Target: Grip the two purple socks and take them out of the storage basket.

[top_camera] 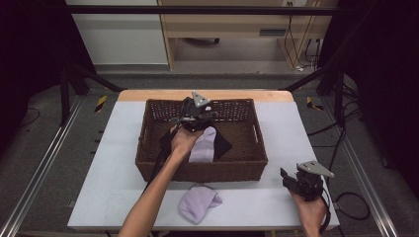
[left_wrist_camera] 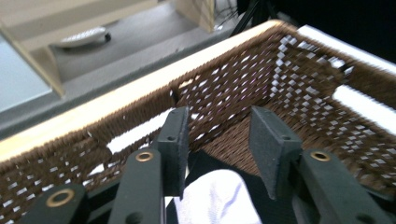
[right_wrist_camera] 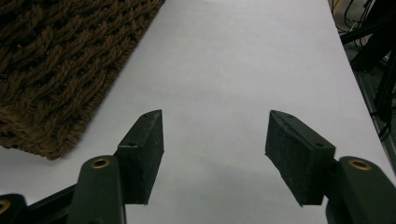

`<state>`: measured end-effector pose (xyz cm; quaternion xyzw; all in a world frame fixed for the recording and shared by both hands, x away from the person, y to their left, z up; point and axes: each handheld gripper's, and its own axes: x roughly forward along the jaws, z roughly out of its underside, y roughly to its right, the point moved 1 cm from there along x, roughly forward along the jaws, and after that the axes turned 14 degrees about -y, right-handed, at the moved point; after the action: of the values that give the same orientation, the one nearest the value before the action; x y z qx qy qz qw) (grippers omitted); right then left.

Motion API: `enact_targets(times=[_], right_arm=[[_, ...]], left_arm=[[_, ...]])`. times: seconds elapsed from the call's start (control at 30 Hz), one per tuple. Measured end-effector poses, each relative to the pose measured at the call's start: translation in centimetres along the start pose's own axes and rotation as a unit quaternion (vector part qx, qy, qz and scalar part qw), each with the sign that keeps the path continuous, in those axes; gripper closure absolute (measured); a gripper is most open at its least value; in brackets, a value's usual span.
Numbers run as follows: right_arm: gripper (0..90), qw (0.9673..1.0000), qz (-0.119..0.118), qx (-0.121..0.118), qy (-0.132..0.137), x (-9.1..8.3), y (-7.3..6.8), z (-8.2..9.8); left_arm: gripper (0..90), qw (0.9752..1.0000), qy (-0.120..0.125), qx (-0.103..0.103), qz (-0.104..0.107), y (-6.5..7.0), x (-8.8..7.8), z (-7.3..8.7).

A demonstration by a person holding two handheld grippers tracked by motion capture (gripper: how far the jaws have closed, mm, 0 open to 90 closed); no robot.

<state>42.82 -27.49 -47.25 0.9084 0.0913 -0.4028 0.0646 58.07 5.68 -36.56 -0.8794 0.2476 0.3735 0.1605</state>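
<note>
A lilac sock (top_camera: 203,145) lies in the basket (top_camera: 148,148) on a black cloth (top_camera: 222,145), under the left gripper (left_wrist_camera: 219,140), whose jaws stand spread. Lift straight up, clear of the weave. The high view adds a second sock (top_camera: 197,202) on the bench (top_camera: 113,168); the right gripper (right_wrist_camera: 215,154) gapes empty beside the basket.

The person's forearms are bare, with no sleeves. Each hand carries a black two-jaw gripper, the left gripper (top_camera: 195,117) and the right gripper (top_camera: 296,181), each topped by a grey three-cornered plate. The jaws are flat black wedge-shaped pads on dark arms with brass-coloured rivets. A black cable trails from each.
</note>
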Motion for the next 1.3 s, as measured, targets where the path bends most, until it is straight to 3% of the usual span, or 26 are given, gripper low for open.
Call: enact_targets(times=[0.2,0.27,0.43,0.67,0.8,1.0,1.07,1.17,1.3], right_arm=[[37.0,1.0,-0.001,-0.001,-0.001,0.0,0.0,0.0],[36.9,1.0,-0.001,-0.001,-0.001,0.0,0.0,0.0],[36.9,1.0,0.0,-0.001,-0.002,0.1,-0.1,0.0],[36.9,1.0,0.0,-0.001,-0.002,0.1,0.0,0.0],[36.9,1.0,0.0,-0.001,-0.002,0.1,0.0,0.0],[36.9,1.0,-0.001,-0.001,-0.002,0.0,0.0,0.0],[36.9,1.0,-0.002,-0.001,-0.002,0.0,0.0,0.0],[36.9,1.0,-0.003,-0.001,-0.002,0.0,0.0,0.0],[36.9,1.0,-0.003,-0.001,-0.003,0.1,-0.1,0.0]], left_arm=[[62.5,0.9988,-0.046,0.008,-0.013,0.0,2.0,0.9],[61.7,0.998,-0.062,0.008,-0.007,-0.1,2.5,1.0],[59.8,0.997,-0.077,0.013,0.001,0.0,3.1,1.1],[54.6,0.9917,-0.128,0.016,0.005,0.0,4.4,1.5],[52.1,0.9898,-0.141,0.017,0.005,0.0,4.9,1.5],[46.4,0.9838,-0.174,0.043,-0.013,0.7,5.9,1.6],[48.7,0.9807,-0.187,0.053,-0.021,0.9,6.1,1.7],[48.7,0.9753,-0.212,0.061,-0.016,1.1,6.6,1.8],[53.9,0.9731,-0.222,0.062,-0.011,1.2,6.9,1.9]])
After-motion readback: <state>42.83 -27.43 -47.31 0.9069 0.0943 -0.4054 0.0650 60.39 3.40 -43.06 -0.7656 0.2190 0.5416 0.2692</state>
